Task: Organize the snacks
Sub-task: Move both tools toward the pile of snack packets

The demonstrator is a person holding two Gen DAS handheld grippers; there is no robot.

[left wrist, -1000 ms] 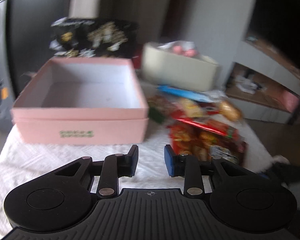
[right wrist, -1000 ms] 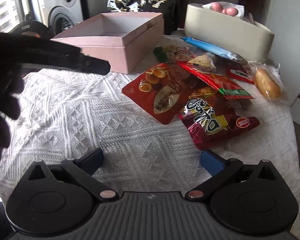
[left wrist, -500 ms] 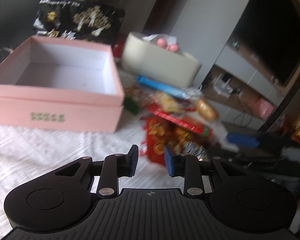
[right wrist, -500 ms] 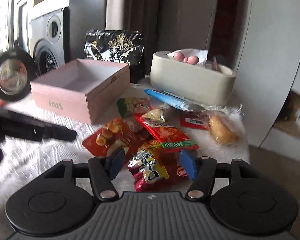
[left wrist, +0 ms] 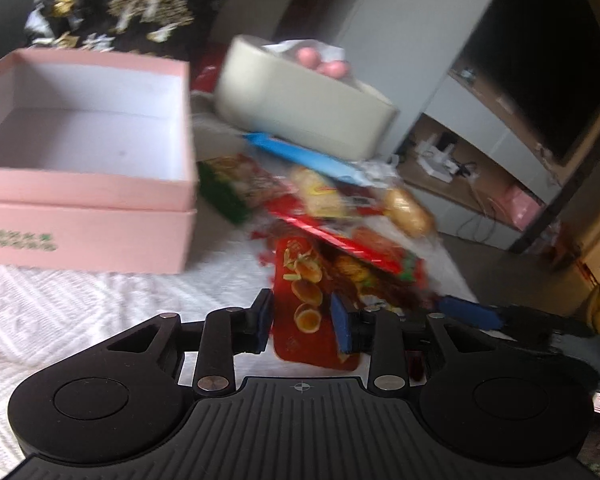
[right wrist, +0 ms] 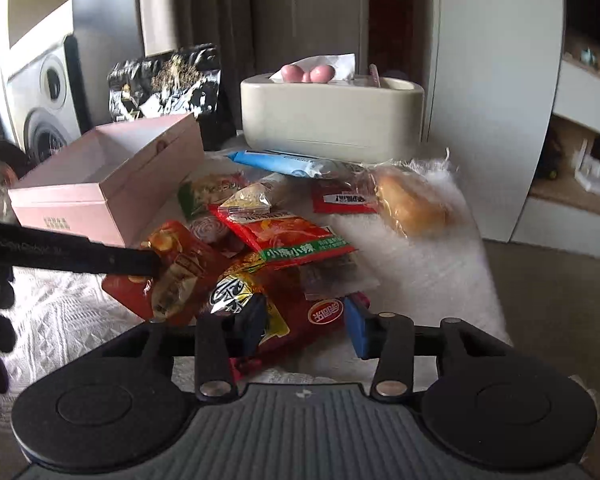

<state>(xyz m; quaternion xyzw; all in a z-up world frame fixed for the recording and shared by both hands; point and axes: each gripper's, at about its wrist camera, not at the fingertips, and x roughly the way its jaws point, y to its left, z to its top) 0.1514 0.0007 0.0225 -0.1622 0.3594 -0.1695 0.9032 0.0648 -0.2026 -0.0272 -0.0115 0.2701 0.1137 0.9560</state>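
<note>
Lived-in home, by every sign. White textured bedspread (right wrist: 60, 312) underfoot of a heap of snack packets (right wrist: 268, 248). Front-loading washing machine (right wrist: 44, 96) off to the left, curtain (right wrist: 204, 4) behind. Dark television screen (left wrist: 540, 60) over a low white media shelf (left wrist: 480, 184) cluttered with a router and cables. Open pink gift box (left wrist: 88, 160) and cream tissue holder (right wrist: 332, 116) set among the snacks.
</note>
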